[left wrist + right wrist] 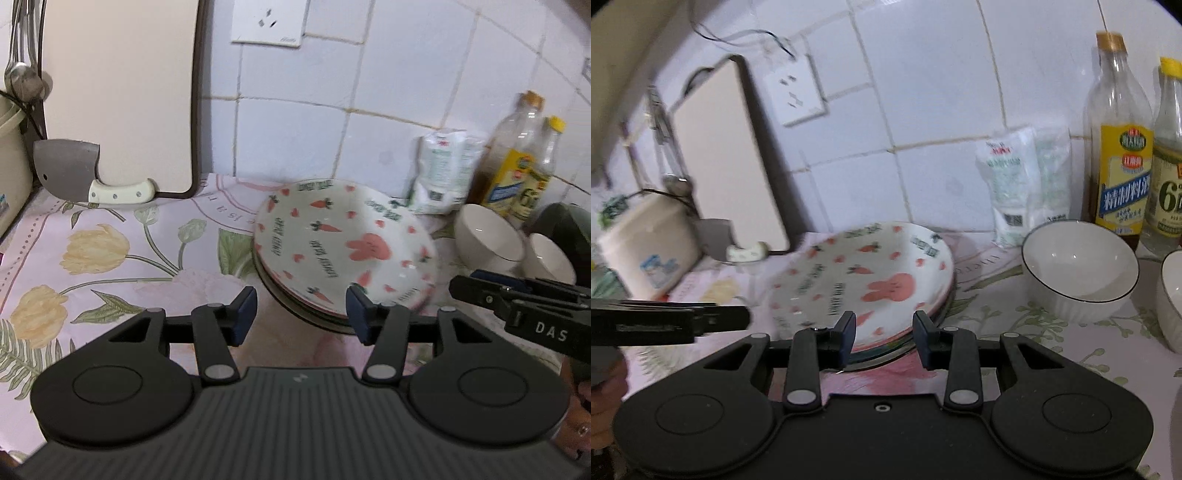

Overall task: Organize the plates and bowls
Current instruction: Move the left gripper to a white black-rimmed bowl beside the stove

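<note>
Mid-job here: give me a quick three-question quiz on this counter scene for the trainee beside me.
1. True or false: the left gripper is clamped on the carrot-print plate.
2. What lies directly under the carrot-print plate: A) bare tablecloth, B) more plates, C) a white bowl?
3. Fill in: the white bowl nearest the plates stands in front of the ____ by the tiled wall.

Key
1. False. Its fingers stand apart with nothing between them; the right gripper is also open and empty.
2. B. Rims of other plates show beneath it.
3. Bottles.
</note>
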Motion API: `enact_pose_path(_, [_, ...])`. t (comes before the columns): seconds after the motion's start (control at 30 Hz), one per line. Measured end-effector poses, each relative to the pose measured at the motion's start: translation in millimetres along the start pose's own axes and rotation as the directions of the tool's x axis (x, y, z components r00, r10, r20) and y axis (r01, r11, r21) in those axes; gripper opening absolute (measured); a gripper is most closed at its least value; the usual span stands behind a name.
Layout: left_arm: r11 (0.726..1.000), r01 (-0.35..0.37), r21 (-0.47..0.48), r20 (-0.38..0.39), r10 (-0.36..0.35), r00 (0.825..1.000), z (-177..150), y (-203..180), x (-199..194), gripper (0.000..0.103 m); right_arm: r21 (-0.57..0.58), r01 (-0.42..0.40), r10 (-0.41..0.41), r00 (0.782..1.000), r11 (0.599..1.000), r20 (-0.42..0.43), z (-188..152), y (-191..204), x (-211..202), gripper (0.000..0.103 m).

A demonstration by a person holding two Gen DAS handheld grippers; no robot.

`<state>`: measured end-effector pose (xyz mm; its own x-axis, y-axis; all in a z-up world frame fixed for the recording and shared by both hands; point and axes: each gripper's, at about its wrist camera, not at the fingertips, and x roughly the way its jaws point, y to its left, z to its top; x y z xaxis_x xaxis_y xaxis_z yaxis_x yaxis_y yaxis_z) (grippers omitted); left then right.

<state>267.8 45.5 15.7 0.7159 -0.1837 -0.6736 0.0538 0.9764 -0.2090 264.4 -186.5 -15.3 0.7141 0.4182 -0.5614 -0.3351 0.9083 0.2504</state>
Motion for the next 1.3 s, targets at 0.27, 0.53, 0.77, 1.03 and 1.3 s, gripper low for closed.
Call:
enact_pose_path(0.27, [0.995, 0.072, 0.064, 0.03, -0.074, 0.997, -11, -28, -65, 0.061, -0.097, -0.045, 0.045, 0.999, 0.994, -0.007, -6, 11, -69, 0.046])
enact_pose_path(0.53, [0.979, 0.108, 0.175, 0.078, -0.123, 0.989, -31, -62, -120, 0.07, -0.181, -0.047, 0.051, 0.999, 0.982, 0.017, -21, 4, -135, 0.066])
enact_pose_path(0.77, [0.961, 0.147, 0.234, 0.08, -0.17, 0.982, -45, -91, -141, 0.077, -0.251, -0.035, 0.045, 0.998, 0.967, 0.037, -36, -2, -175, 0.079])
enact_pose_path(1.03, [0.938, 0.208, 0.277, 0.027, -0.224, 0.974, -51, -127, -134, 0.081, -0.278, 0.002, 0.009, 0.999, 0.961, 0.039, -52, -17, -206, 0.091])
enact_pose_path(1.3, [0.901, 0.316, 0.298, -0.049, -0.316, 0.947, -50, -169, -106, 0.082, -0.195, 0.057, -0.057, 0.998, 0.979, 0.003, -86, -70, -226, 0.091])
